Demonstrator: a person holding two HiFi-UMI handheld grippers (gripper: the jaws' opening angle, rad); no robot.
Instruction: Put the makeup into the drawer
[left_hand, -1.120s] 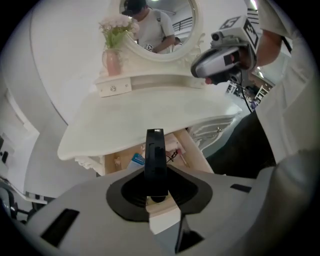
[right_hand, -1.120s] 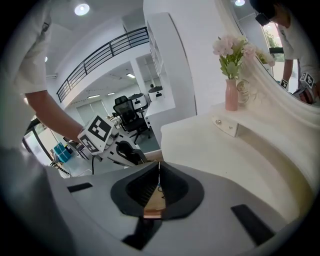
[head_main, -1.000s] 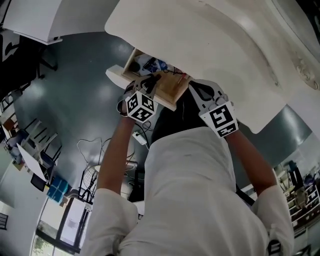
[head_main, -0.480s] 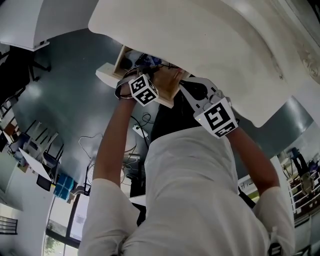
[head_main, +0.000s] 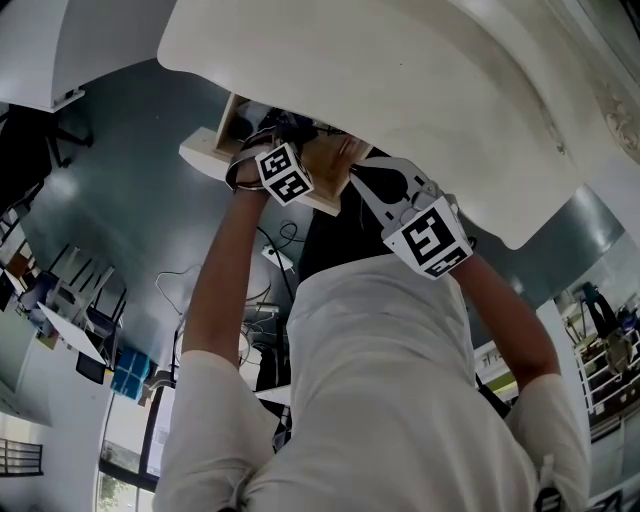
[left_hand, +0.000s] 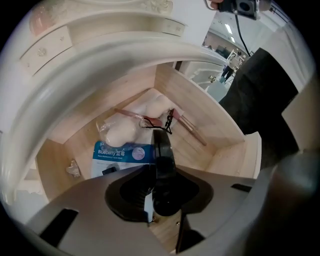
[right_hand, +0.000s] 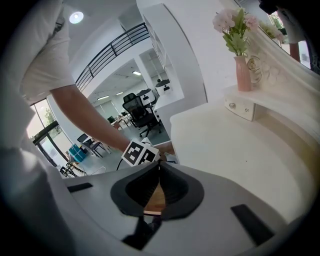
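The left tongs (left_hand: 161, 176) are pointing steeply down into the open wooden drawer (left_hand: 200, 97). They are pinching a black makeup piece (left_hand: 162, 147), whose end is sticking out past the tips and hanging above the drawer's floor. Their jaws have just been easing a little wider, but the piece is sitting between them with the pads lying against its sides.

Below it, a blue packet (left_hand: 120, 152) is lying flat on the drawer's floor. A clear bag of white puffs (left_hand: 120, 131) is resting just beside the packet, deeper inside the drawer. A thin pink-handled brush (left_hand: 192, 131) is lying slantwise near one of the drawer's side walls.

The right tongs (right_hand: 159, 172) are pressing together on the drawer's wooden front edge. The white worktop (head_main: 420, 90) is overhanging the drawer's inner part. Both of the person's arms are reaching toward the drawer, and the left one is nearer its middle.
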